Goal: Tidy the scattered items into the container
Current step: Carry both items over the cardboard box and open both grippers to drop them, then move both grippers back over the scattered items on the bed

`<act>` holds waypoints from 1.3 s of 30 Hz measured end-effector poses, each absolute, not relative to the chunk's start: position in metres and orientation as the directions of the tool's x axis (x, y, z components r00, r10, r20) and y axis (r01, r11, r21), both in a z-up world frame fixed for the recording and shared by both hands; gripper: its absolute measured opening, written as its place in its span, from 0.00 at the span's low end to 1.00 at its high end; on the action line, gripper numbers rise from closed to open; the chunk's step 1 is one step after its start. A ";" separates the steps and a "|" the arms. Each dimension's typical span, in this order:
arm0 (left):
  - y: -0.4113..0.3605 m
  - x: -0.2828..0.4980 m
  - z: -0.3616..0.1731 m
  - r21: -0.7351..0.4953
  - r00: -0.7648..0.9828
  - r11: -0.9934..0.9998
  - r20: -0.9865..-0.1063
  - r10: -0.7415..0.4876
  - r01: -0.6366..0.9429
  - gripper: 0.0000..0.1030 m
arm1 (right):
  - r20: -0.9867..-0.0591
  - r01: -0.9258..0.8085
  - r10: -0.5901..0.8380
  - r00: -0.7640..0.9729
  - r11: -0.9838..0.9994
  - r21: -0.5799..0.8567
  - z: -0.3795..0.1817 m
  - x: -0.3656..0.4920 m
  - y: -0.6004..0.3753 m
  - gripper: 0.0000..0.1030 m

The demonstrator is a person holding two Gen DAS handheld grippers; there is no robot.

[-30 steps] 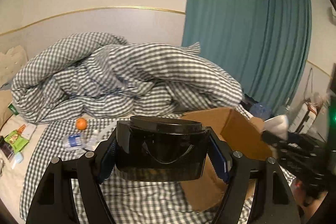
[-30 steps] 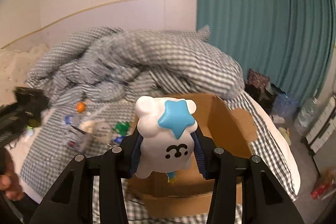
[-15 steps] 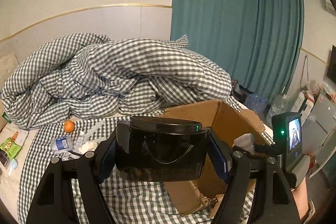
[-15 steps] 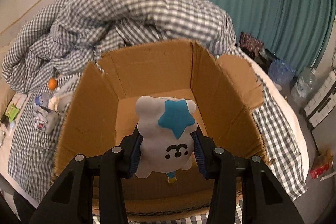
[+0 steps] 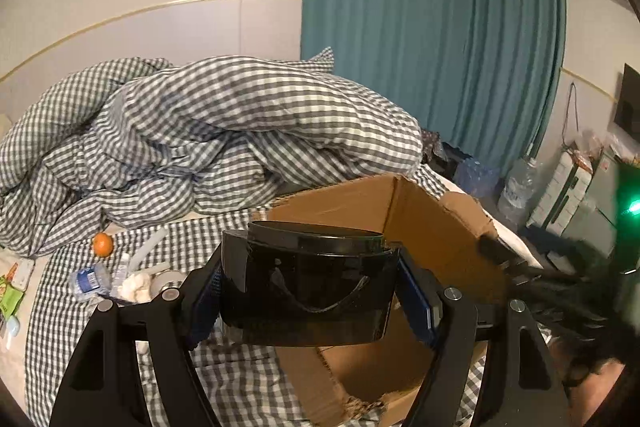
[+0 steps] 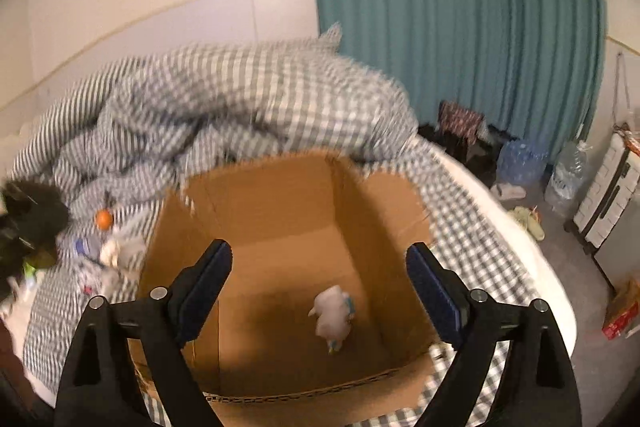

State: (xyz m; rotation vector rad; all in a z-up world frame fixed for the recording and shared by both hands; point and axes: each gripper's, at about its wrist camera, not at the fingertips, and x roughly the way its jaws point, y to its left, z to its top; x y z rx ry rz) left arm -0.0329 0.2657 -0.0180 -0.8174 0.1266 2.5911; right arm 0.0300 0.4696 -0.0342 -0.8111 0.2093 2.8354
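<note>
Since the earlier frame, my right gripper has released the white star toy, which now lies on the floor of the cardboard box, below and just ahead of the jaws. Those jaws are opening wide with nothing between them.

Landmark: the cardboard box, on the checked bed beside the heaped duvet.

My left gripper is clamped on the black lidded tub, pads pressing both sides, long axis running across the jaws. The tub hangs at the box's near-left corner, with the box opening ahead and to the right. I judge the left hand must carry the tub rightward over the rim before release.

Remaining items, an orange, a small bottle and wrappers, lie left of the box.
</note>
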 end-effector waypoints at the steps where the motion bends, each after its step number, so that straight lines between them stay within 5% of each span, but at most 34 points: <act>1: 0.272 -0.034 -0.020 -0.039 -0.733 -0.903 -0.569 0.372 -0.428 0.75 | -0.522 -0.221 0.145 -0.841 -0.972 0.085 -0.029 0.034 0.470 0.91; 8: 0.310 -0.045 -0.044 -0.061 -0.676 -0.883 -0.619 0.399 -0.465 0.76 | -0.409 -0.290 0.246 -0.879 -0.956 0.048 -0.002 0.065 0.484 0.94; 18: 0.344 -0.061 -0.095 -0.075 -0.567 -0.875 -0.734 0.374 -0.479 0.76 | -0.429 -0.306 0.256 -0.866 -0.951 0.052 -0.002 0.072 0.495 0.95; 24: 0.343 -0.061 -0.096 -0.051 -0.576 -0.875 -0.734 0.359 -0.481 0.79 | -0.437 -0.306 0.252 -0.863 -0.950 0.056 -0.006 0.068 0.493 0.95; 27: 0.340 -0.059 -0.088 -0.032 -0.605 -0.877 -0.712 0.356 -0.479 1.00 | -0.434 -0.304 0.250 -0.865 -0.951 0.058 -0.005 0.067 0.489 0.95; 39: 0.307 -0.054 -0.057 -0.055 -0.650 -0.885 -0.657 0.381 -0.463 1.00 | -0.409 -0.274 0.233 -0.883 -0.961 0.044 0.009 0.068 0.460 0.95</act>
